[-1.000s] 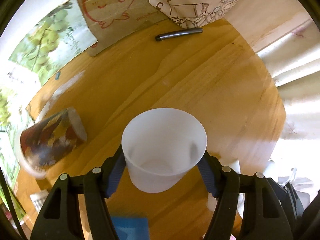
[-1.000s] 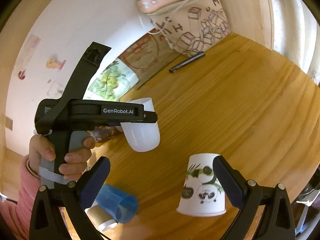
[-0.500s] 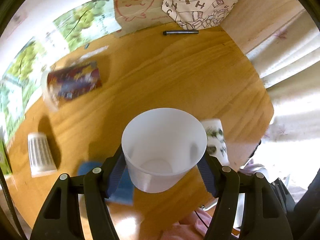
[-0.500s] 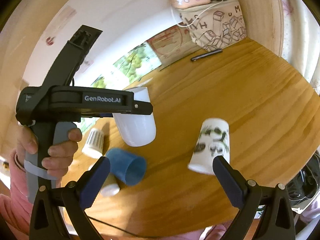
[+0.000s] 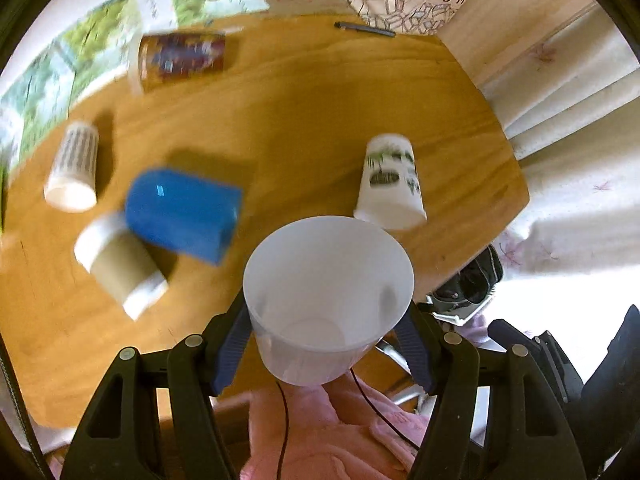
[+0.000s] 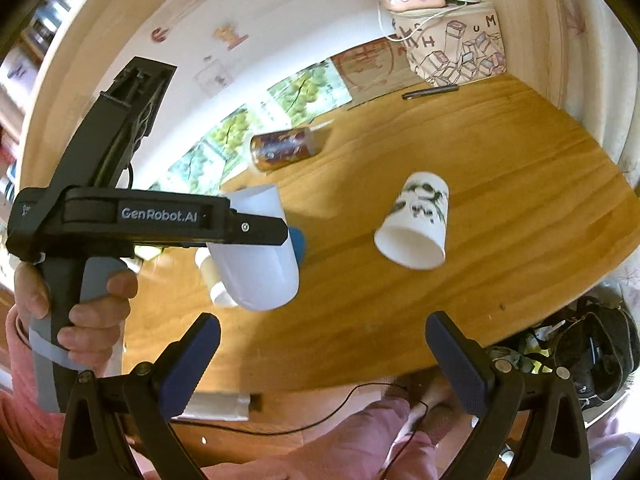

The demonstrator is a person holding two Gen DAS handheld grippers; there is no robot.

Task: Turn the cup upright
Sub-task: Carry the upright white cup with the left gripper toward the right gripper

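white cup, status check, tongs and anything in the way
Left tongs shut on white cup, held off table. Right tongs open, empty. Panda cup ahead, upside down.

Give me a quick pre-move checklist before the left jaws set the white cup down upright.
1. Grip on white cup: left gripper has both pads against its wall. Ok.
2. Cup orientation: held in the air, tilted on its side in the right wrist view, not upright. Not ok.
3. Landing spot: bare table right of the panda cup. Ok.
4. Right gripper: open, holding nothing, away from the cup. Ok.
5. Cup contents: looks empty. Ok.
6. Height above table: cannot tell.
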